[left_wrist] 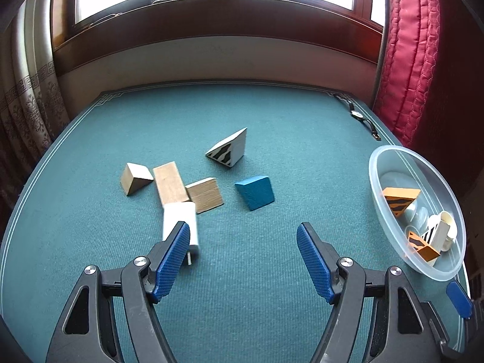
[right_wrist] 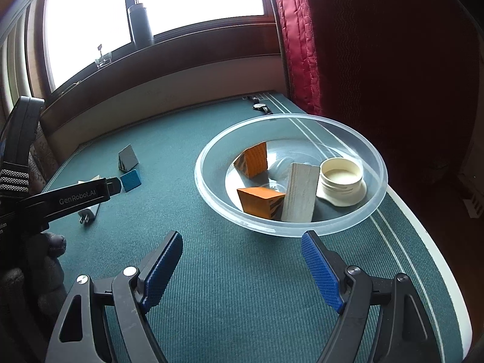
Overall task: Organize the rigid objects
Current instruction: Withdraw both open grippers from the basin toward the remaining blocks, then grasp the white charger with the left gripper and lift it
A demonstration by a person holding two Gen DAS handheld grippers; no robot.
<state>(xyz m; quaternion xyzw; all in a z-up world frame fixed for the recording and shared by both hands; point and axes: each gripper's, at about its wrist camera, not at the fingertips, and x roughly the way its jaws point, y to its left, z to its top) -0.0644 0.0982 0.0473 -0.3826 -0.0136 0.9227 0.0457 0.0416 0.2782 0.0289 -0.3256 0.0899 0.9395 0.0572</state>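
While my left gripper (left_wrist: pixel 243 239) and right gripper (right_wrist: pixel 242 246) hold jaws wide and empty, blocks lie in the bowl (right_wrist: pixel 375 157).

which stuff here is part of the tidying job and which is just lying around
Job: clear bowl, blue block, striped wedge, three plain wood blocks, white plug adapter.
Lying about: wristwatch, dark flask on the sill.

Both grippers — the left gripper (left_wrist: pixel 243 233) and right gripper (right_wrist: pixel 242 242) — have black arms, bumpy blue pads (right_wrist: pixel 322 273) and shiny round screws (white "GenRobot.AI" letters on one).
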